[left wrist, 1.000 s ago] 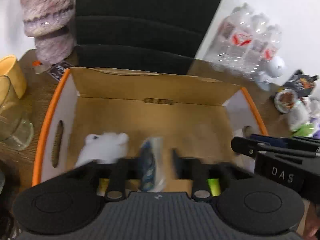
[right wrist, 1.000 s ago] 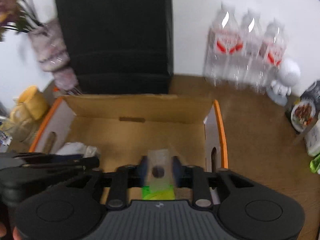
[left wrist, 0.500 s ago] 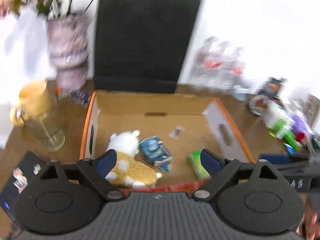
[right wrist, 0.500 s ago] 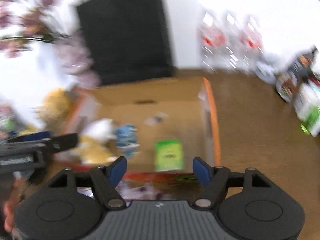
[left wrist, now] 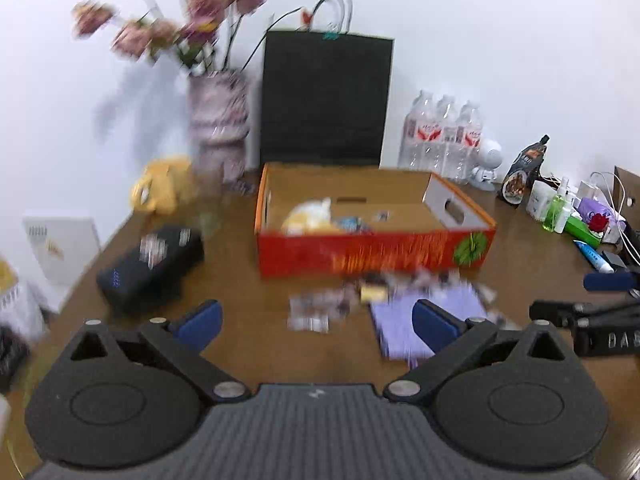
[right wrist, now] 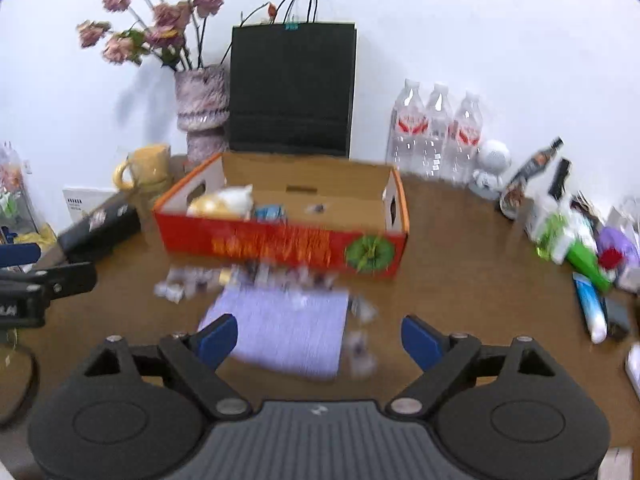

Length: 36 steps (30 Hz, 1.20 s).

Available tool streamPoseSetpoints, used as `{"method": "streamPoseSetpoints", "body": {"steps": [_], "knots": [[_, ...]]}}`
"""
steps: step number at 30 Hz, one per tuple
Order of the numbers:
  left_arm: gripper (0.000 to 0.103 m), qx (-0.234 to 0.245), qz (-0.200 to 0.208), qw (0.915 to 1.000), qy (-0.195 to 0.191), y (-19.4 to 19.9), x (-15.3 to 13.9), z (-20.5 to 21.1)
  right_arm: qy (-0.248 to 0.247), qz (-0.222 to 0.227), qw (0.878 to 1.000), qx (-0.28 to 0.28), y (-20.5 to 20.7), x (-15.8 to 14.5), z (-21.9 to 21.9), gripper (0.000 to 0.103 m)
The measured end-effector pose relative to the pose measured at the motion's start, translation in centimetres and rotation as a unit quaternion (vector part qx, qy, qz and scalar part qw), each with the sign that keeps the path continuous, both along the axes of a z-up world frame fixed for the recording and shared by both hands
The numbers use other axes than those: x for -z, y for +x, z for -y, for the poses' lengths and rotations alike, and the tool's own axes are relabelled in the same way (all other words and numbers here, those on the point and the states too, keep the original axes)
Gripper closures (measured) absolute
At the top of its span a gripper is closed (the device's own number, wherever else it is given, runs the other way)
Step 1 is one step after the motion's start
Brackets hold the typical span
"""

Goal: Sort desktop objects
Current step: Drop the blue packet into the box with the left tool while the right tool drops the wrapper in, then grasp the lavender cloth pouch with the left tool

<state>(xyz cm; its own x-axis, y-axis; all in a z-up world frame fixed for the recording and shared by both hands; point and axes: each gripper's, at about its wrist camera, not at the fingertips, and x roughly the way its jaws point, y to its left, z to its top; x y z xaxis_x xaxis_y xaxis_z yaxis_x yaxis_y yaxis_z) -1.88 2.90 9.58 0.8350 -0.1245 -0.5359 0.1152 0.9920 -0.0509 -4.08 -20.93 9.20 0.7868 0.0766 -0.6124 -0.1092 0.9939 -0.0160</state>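
An open red and orange cardboard box (left wrist: 372, 252) (right wrist: 280, 242) stands on the brown table. Inside lie a white and yellow plush toy (left wrist: 310, 216) (right wrist: 224, 202), a blue packet (left wrist: 348, 223) (right wrist: 269, 212) and a small card (left wrist: 382, 215). In front of the box lie a purple notebook (left wrist: 424, 318) (right wrist: 284, 330) and several small blurred packets (left wrist: 316, 312) (right wrist: 180, 280). My left gripper (left wrist: 316, 320) is open and empty, held back above the table. My right gripper (right wrist: 318, 334) is open and empty above the notebook.
A black case (left wrist: 150, 266) (right wrist: 100, 228) lies left of the box. Behind stand a flower vase (right wrist: 202, 110), a black paper bag (right wrist: 292, 88), a yellow mug (right wrist: 146, 166) and water bottles (right wrist: 438, 128). Bottles, tubes and cables (right wrist: 580, 248) crowd the right side.
Both grippers let go of their items into the box, opened, and pulled back and up. The whole box and the table in front of it have come into view.
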Motion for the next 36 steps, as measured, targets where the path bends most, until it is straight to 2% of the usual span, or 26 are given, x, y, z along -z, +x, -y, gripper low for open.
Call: {"method": "streamPoseSetpoints", "body": {"steps": [6, 12, 17, 25, 29, 31, 34, 35, 36], "knots": [[0.0, 0.012, 0.002, 0.9998, -0.018, -3.6, 4.5, 0.8, 0.011, 0.016, 0.999, 0.028, -4.6, 4.7, -0.3, 0.014], [0.0, 0.007, -0.013, 0.9999, 0.005, -3.8, 7.2, 1.9, -0.011, 0.006, 0.999, 0.037, -4.8, 7.6, -0.5, 0.014], [0.0, 0.012, -0.014, 0.9998, 0.009, -3.5, 7.4, 2.2, -0.002, 0.004, 0.999, 0.038, -4.1, 8.2, -0.1, 0.014], [0.0, 0.037, -0.015, 0.9991, -0.016, -0.8, 6.1, 2.3, 0.019, -0.001, 1.0, 0.019, -2.4, 8.0, 0.6, 0.018], [0.003, 0.049, -0.015, 0.9983, -0.028, 0.6, 5.5, 2.3, 0.034, -0.004, 0.999, 0.006, -0.8, 7.1, 1.9, 0.031], [0.012, 0.062, -0.022, 0.9973, -0.034, 2.1, 5.5, 2.8, 0.037, 0.001, 0.999, 0.011, 0.4, 6.6, 2.8, 0.033], [0.028, 0.081, -0.04, 0.9951, -0.041, 4.6, 5.7, 3.7, 0.029, 0.001, 0.999, 0.018, 2.4, 6.3, 4.3, 0.051], [0.03, 0.081, -0.049, 0.9946, -0.041, 5.4, 5.9, 4.0, 0.027, -0.002, 0.999, 0.02, 3.1, 6.2, 4.8, 0.058], [0.035, 0.081, -0.056, 0.9942, -0.042, 6.0, 6.1, 4.1, 0.028, -0.003, 0.999, 0.02, 3.6, 6.3, 5.2, 0.06]]}}
